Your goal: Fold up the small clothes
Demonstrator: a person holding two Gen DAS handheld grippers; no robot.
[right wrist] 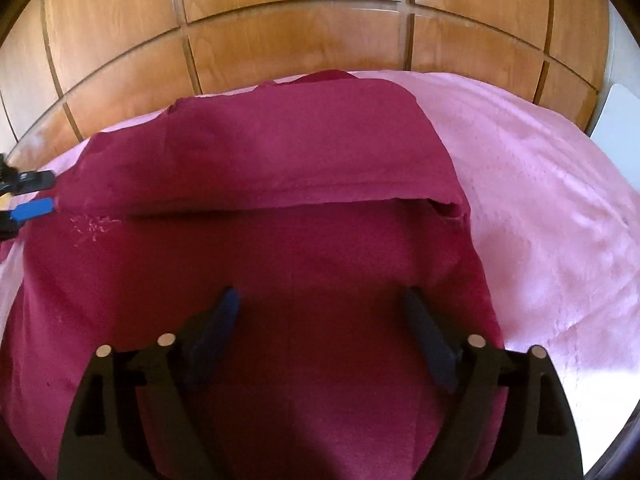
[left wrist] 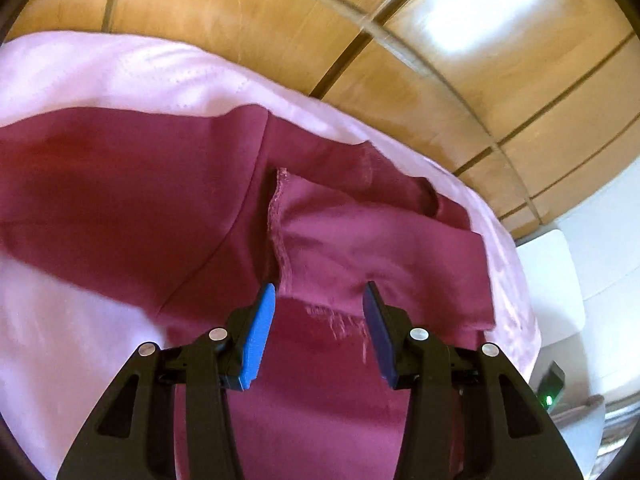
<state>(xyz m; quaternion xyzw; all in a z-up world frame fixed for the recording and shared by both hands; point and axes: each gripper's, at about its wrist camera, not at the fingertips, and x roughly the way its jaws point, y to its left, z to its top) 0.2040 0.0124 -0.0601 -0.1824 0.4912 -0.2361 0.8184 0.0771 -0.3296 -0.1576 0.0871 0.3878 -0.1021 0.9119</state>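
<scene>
garment: dark red cloth garment [right wrist: 280, 280], folded over, on the pink-sheeted bed [right wrist: 540, 200]
left gripper [left wrist: 320, 296]: apart, empty, at the fold's frayed edge
right gripper [right wrist: 320, 300]: wide apart, empty, above garment

Matt maroon cloth garment [right wrist: 256, 264] with frayed threads lies on a faintly sheeny pink sheet [right wrist: 540, 200] before glossy wood panels [right wrist: 300, 40].
</scene>
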